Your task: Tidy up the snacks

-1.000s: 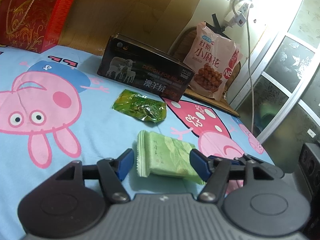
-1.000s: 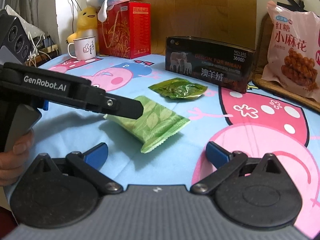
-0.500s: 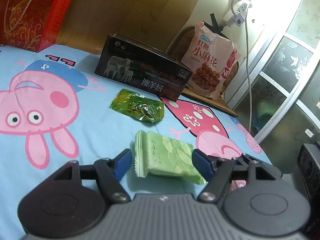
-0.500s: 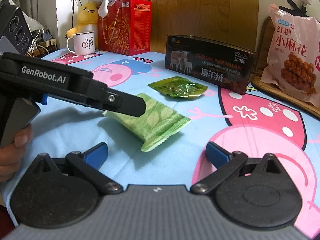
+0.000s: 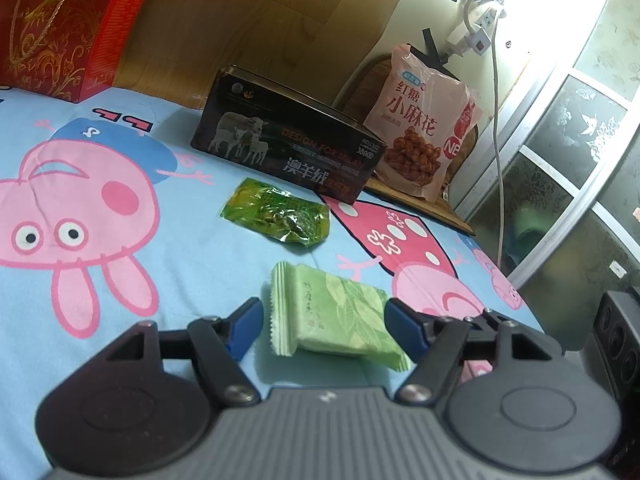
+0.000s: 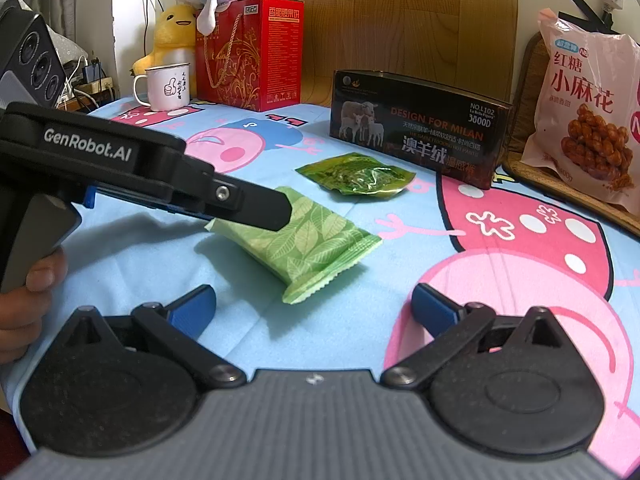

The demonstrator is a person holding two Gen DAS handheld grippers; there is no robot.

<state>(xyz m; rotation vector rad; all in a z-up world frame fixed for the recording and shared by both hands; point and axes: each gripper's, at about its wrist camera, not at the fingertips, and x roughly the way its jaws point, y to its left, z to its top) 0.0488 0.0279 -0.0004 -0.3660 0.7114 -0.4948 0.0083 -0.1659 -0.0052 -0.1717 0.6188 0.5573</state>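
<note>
A light green leaf-print snack pack point(image 5: 336, 314) lies on the Peppa Pig cloth and also shows in the right wrist view point(image 6: 308, 240). My left gripper point(image 5: 322, 320) is open, its blue pads either side of the pack, not pressing it. In the right wrist view its black finger point(image 6: 248, 208) lies over the pack's left end. A dark green shiny packet point(image 5: 278, 214) lies farther back and also shows in the right wrist view point(image 6: 356, 174). My right gripper point(image 6: 314, 306) is open and empty, just short of the pack.
A dark open box with sheep on it point(image 5: 288, 148) point(image 6: 420, 124) stands behind the packets. A pink snack bag point(image 5: 424, 116) point(image 6: 588, 108) leans at the back right. A red gift box point(image 6: 248, 52), white mug point(image 6: 166, 86) and plush toys stand back left. The table edge point(image 5: 516, 296) is to the right.
My left gripper has moved forward, so its pads now flank the light green pack. The right gripper has hardly moved.
</note>
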